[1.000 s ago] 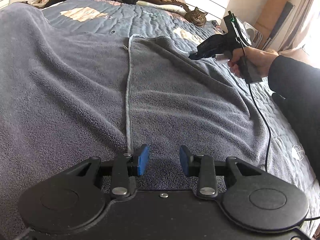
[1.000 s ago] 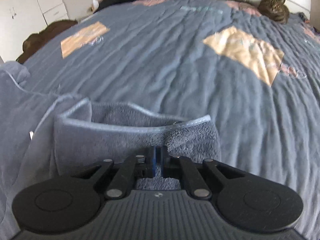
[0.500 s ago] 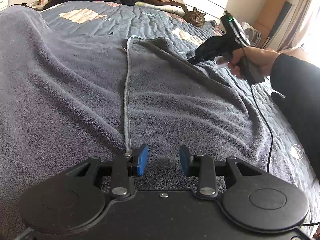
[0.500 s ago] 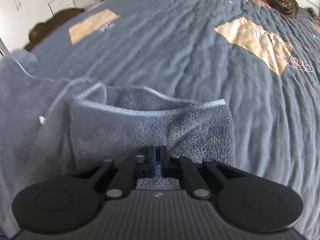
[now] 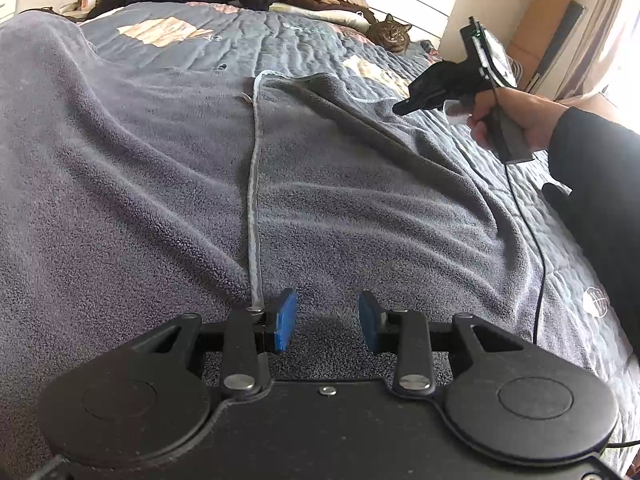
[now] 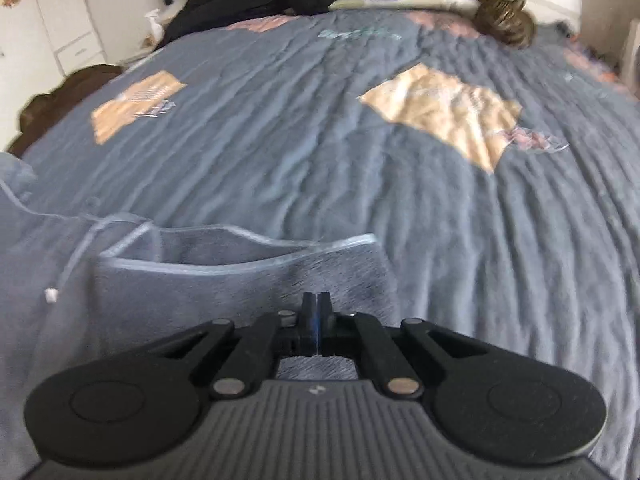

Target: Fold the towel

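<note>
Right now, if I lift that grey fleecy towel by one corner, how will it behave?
The grey fleecy towel is probably floppy: it lies in soft ridges. It would likely drape and trail rather than hold shape. Its plush pile suggests good grip for the blue pads.

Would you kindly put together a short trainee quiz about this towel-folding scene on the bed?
1. True or false: the left tool has its jaws shut.
2. Which animal lies at the far end of the bed? A dog, B cat, C rabbit.
3. Fill in: the left tool's pads are ____ in colour.
Key: 1 false, they stand apart over the towel; 2 B; 3 blue.
</note>
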